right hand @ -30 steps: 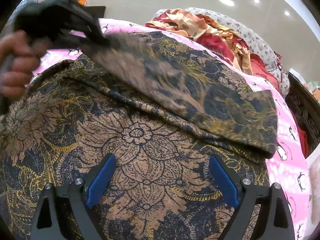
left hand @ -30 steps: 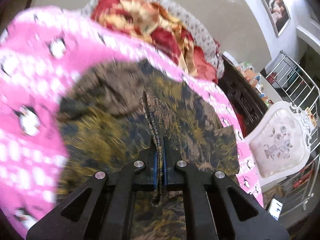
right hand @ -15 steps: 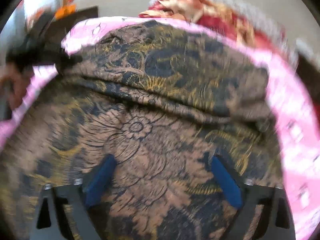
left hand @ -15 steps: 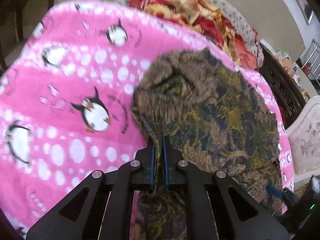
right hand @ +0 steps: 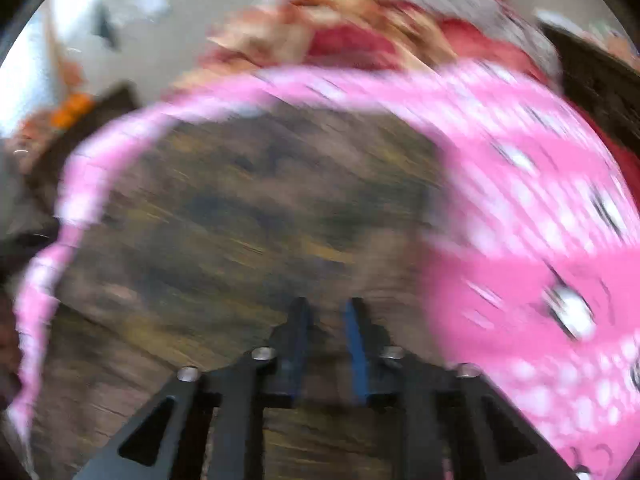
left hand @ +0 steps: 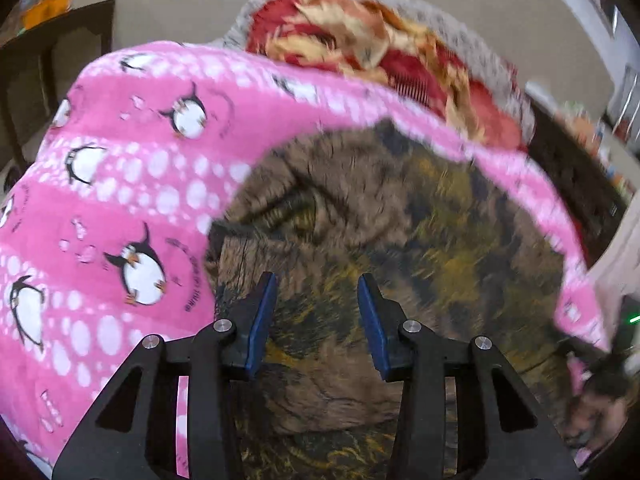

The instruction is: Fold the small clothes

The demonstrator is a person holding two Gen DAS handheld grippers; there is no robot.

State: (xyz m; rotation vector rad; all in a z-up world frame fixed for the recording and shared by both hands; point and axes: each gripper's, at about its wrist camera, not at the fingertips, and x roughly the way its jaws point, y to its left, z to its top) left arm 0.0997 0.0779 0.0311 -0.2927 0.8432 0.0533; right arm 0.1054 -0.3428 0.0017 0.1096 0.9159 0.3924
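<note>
A brown, navy and gold batik garment (left hand: 400, 240) lies folded over on a pink penguin blanket (left hand: 120, 208). My left gripper (left hand: 316, 312) is open and empty, just above the garment's left edge. In the right wrist view, which is heavily blurred, the same garment (right hand: 240, 220) fills the middle. My right gripper (right hand: 326, 336) sits low over it with its jaws narrowed to a small gap; cloth shows between them, but the blur hides whether they pinch it.
A red and cream floral cloth pile (left hand: 380, 52) on a grey patterned cover lies beyond the blanket. Dark wooden furniture (left hand: 580, 184) stands at the right, a dark chair (left hand: 60, 64) at the left. The pink blanket (right hand: 540, 240) spreads right of the garment.
My left gripper opened and let go of the garment's edge, which now lies folded over. My right gripper's jaws narrowed from wide open and it swung quickly towards the garment's right side.
</note>
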